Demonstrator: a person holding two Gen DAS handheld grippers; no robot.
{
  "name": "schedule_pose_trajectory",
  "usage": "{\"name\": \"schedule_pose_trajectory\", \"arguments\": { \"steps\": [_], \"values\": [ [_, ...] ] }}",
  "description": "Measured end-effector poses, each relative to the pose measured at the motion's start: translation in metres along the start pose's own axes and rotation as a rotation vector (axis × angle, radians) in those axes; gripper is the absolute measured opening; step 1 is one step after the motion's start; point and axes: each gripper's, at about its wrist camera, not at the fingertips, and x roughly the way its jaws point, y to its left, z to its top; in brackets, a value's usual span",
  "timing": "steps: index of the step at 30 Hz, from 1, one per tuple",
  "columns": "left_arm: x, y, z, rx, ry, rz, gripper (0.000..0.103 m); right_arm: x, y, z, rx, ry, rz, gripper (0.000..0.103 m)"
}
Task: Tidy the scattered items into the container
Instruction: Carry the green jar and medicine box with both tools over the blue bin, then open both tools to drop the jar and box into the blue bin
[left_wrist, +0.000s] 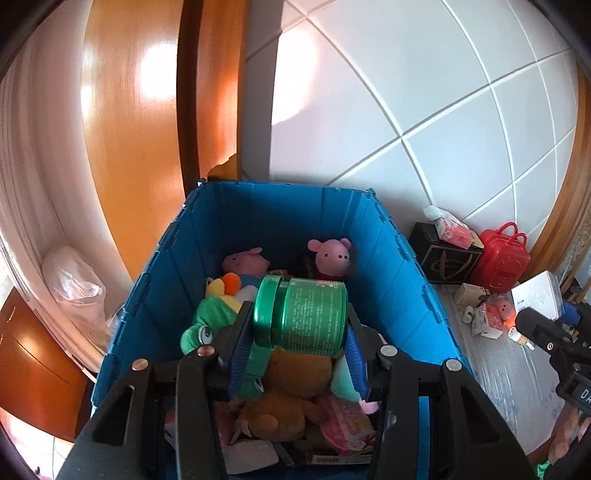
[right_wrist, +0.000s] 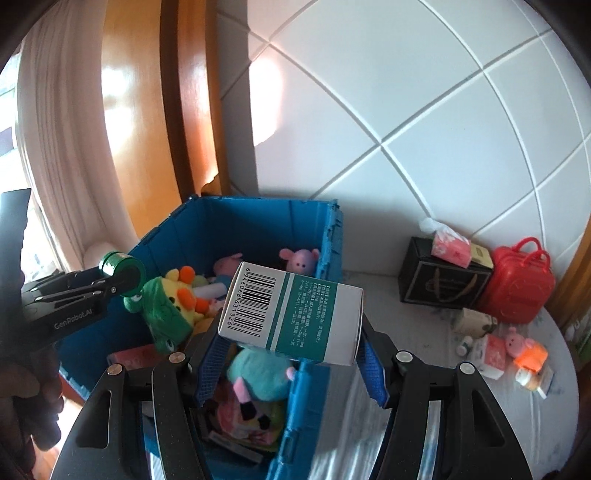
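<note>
Crate (left_wrist: 388, 258): R view alone shows box's (right_wrist: 295, 317) barcode.

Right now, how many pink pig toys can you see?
3, perhaps more buried. Two pink pig toys sit at the far end inside the blue crate: one upright, one lying down. A small third lies outside among the clutter.

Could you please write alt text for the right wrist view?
The right gripper holds a white-and-green box above the blue crate of plush toys. The left gripper holds a green jar over it.
</note>
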Motion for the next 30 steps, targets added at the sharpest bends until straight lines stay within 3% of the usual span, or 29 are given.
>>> {"name": "schedule_pose_trajectory", "arguments": {
  "steps": [9,19,30],
  "values": [
    [0.054,0.048,0.03,0.001,0.056,0.015,0.045,0.068,0.035,0.015,-0.046,0.076,0.003,0.063],
    [0.101,0.063,0.064,0.017,0.077,0.011,0.045,0.113,0.057,0.045,-0.101,0.073,-0.032,0.063],
    [0.13,0.073,0.089,0.013,0.082,0.01,0.045,0.154,0.05,0.059,-0.086,0.115,-0.056,0.063]
  ]
}}
